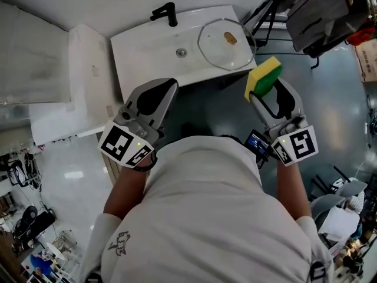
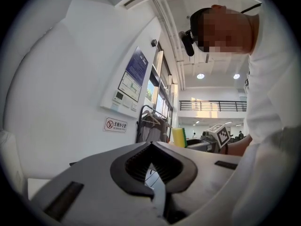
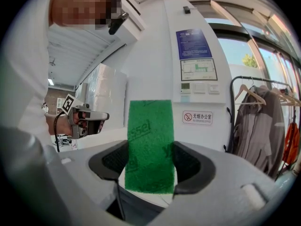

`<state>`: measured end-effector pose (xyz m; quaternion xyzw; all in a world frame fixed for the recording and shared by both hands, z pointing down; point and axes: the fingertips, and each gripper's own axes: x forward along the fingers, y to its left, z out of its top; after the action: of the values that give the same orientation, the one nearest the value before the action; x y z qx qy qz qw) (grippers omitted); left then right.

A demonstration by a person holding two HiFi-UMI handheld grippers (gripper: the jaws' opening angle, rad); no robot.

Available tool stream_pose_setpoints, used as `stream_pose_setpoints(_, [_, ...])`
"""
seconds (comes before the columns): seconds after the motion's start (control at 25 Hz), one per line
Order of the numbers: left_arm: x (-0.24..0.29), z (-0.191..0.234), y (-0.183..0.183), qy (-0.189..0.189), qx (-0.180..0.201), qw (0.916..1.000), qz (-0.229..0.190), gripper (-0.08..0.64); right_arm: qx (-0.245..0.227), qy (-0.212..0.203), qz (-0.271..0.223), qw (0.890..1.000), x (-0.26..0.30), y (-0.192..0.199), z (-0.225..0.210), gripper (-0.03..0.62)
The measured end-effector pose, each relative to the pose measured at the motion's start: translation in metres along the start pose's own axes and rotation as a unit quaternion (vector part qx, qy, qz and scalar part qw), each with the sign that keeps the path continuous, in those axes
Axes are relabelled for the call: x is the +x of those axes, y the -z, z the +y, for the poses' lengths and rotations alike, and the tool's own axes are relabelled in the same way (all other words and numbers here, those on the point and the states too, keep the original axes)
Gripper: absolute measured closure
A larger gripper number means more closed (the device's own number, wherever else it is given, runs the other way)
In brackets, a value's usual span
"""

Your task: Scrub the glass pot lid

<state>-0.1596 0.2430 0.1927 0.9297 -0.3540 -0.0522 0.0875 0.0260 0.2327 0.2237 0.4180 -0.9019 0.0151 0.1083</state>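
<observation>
The glass pot lid (image 1: 227,43), with a brown knob, lies flat at the right end of the white sink (image 1: 147,55). My right gripper (image 1: 266,94) is raised in front of the sink, shut on a yellow and green sponge (image 1: 264,76). In the right gripper view the sponge's green scouring face (image 3: 149,145) fills the gap between the jaws of the right gripper (image 3: 149,163). My left gripper (image 1: 166,89) is held up at the sink's front edge, shut and empty. In the left gripper view, the left gripper (image 2: 151,163) has its jaws closed together.
A black faucet (image 1: 165,13) stands at the sink's back and a drain (image 1: 181,52) sits mid-basin. A white counter (image 1: 82,81) adjoins on the left. Dark bags and stands (image 1: 321,10) crowd the right. A clothes rack (image 3: 261,112) stands by the wall.
</observation>
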Motion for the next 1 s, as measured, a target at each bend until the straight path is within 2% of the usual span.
stream_pose_setpoints(0.16, [0.007,-0.028,-0.002,-0.014,0.009,0.9999,-0.002,0.561,-0.003,-0.012,-0.008,1.0,-0.026,0.001,-0.01,0.301])
stream_pose_setpoints(0.4, [0.032,-0.088,0.018,-0.036,-0.007,0.9993,0.008,0.561,-0.003,-0.031,-0.008,0.999,-0.088,0.011,-0.036,0.301])
stream_pose_setpoints(0.64, [0.058,-0.163,0.044,-0.05,0.006,0.9985,0.021,0.561,-0.007,-0.06,-0.009,0.998,-0.159,0.038,-0.052,0.301])
stream_pose_setpoints(1.0, [0.058,-0.247,0.066,-0.083,0.013,0.9963,0.02,0.561,0.013,-0.092,-0.008,0.996,-0.233,0.075,-0.053,0.302])
